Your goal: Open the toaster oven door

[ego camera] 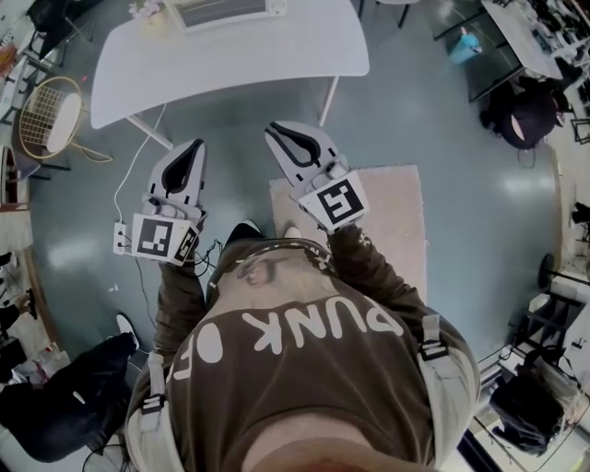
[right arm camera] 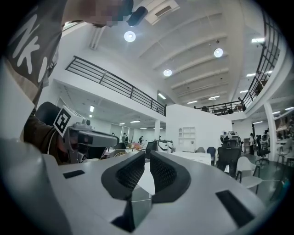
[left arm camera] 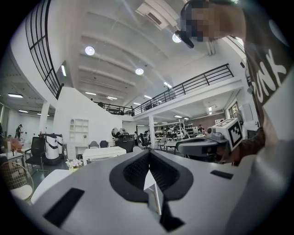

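The toaster oven (ego camera: pixel 226 11) is a pale box with a slatted top at the far edge of the white table (ego camera: pixel 230 64), in front of me. In the left gripper view the toaster oven (left arm camera: pixel 103 153) shows small and far off beyond the jaws. My left gripper (ego camera: pixel 191 147) hangs over the floor short of the table, its tips together, holding nothing. Beside it, closer to the table edge, my right gripper (ego camera: pixel 278 131) has a narrow gap between its pads with nothing in it. In their own views, the left gripper (left arm camera: pixel 148 153) and right gripper (right arm camera: pixel 148 155) point level across the room.
A small bunch of flowers (ego camera: pixel 147 9) stands left of the oven. A round wicker chair (ego camera: pixel 51 115) sits at the left, and a white cable (ego camera: pixel 129 184) runs across the floor. A pink rug (ego camera: pixel 396 212) lies under my feet. A black bag (ego camera: pixel 525 115) is at right.
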The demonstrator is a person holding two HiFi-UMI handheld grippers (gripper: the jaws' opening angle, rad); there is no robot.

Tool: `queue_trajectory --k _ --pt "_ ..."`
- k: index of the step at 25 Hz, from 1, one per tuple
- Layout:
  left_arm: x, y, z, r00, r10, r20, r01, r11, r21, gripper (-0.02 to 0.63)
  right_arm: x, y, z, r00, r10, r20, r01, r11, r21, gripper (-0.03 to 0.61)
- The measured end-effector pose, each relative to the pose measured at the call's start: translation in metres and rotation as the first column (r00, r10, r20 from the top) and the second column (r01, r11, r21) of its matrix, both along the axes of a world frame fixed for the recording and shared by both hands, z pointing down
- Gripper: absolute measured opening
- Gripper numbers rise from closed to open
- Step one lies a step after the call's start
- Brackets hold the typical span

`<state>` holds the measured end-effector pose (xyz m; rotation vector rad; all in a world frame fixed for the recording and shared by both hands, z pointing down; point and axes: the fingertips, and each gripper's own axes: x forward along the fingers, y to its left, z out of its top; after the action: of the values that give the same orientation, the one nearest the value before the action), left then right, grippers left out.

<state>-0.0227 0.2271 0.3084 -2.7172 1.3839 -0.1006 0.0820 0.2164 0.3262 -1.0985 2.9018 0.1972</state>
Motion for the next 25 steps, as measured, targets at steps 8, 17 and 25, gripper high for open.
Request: queue_trajectory --k 8,17,25 --pt "-0.021 -0.070 0.023 1.000 0.012 -0.015 -0.013 0.999 -0.041 0.003 -0.011 -0.075 0.023 0.999 0.044 -0.001 -0.044 0.998 -0.050 0.049" --pt "-0.101 -0.232 0.020 0.996 0.069 -0.059 -0.071 0.997 -0.032 0.003 -0.067 -0.256 0.041 0.983 0.168 -0.073 -0.177 0.974 -0.142 0.051" --pt "-0.125 -0.317 0.021 0.993 0.086 -0.086 -0.092 0.993 -0.069 0.003 -0.056 -0.414 0.052 0.950 0.295 -0.103 -0.311 0.924 -0.222 0.055"
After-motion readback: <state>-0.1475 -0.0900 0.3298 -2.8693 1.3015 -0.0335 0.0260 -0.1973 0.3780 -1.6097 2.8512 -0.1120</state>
